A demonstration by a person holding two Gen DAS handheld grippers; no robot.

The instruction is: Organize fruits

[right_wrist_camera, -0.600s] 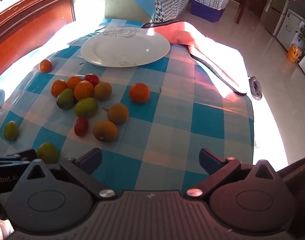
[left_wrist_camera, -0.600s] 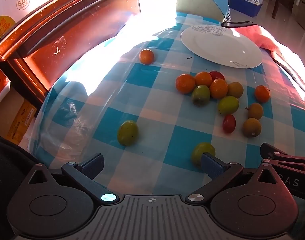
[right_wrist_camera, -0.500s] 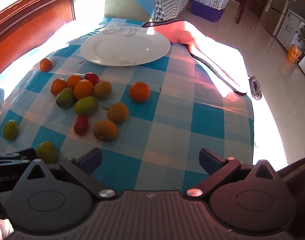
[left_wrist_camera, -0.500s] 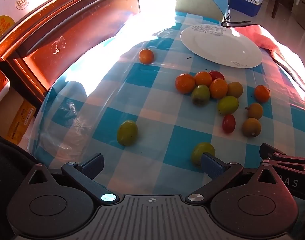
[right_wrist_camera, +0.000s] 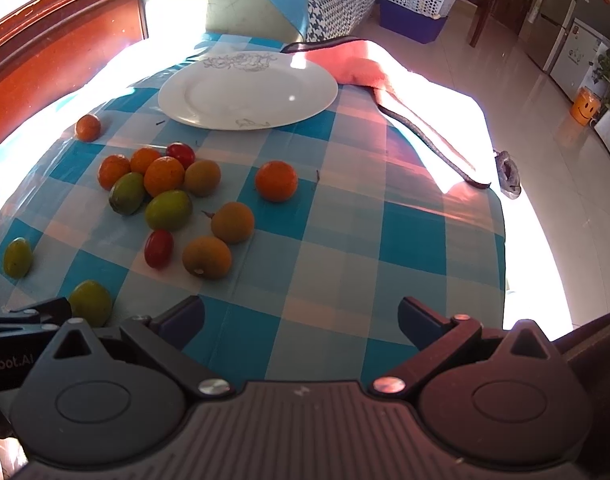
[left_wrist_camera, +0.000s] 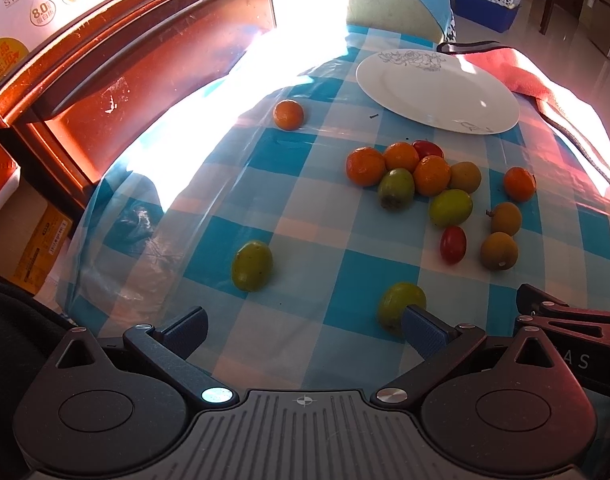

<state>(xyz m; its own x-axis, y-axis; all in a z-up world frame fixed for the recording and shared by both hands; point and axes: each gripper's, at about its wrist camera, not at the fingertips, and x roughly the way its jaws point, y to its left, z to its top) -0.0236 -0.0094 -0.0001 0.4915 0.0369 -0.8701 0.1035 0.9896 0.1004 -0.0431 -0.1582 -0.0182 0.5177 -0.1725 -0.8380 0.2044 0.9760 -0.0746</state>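
Observation:
Several small fruits lie on a blue-and-white checked tablecloth (left_wrist_camera: 325,216): a cluster of oranges (left_wrist_camera: 365,166), green fruits (left_wrist_camera: 451,208), brown fruits (left_wrist_camera: 499,250) and red tomatoes (left_wrist_camera: 453,244). A lone orange (left_wrist_camera: 289,115) lies far left, and another orange (right_wrist_camera: 276,181) lies apart on the right. A white plate (left_wrist_camera: 437,90) sits empty at the back; it also shows in the right wrist view (right_wrist_camera: 249,94). My left gripper (left_wrist_camera: 303,326) is open; its right finger partly hides a green fruit (left_wrist_camera: 401,304). Another green fruit (left_wrist_camera: 252,266) lies ahead of it. My right gripper (right_wrist_camera: 301,314) is open and empty.
A red cloth (right_wrist_camera: 361,66) with a dark strap drapes over the table's right side. A wooden cabinet (left_wrist_camera: 105,80) stands along the left. The table's right edge (right_wrist_camera: 505,240) drops to a tiled floor. A chair back (right_wrist_camera: 209,0) stands behind the plate.
Both grippers have edged slightly forward over the table; the fruits have not moved.

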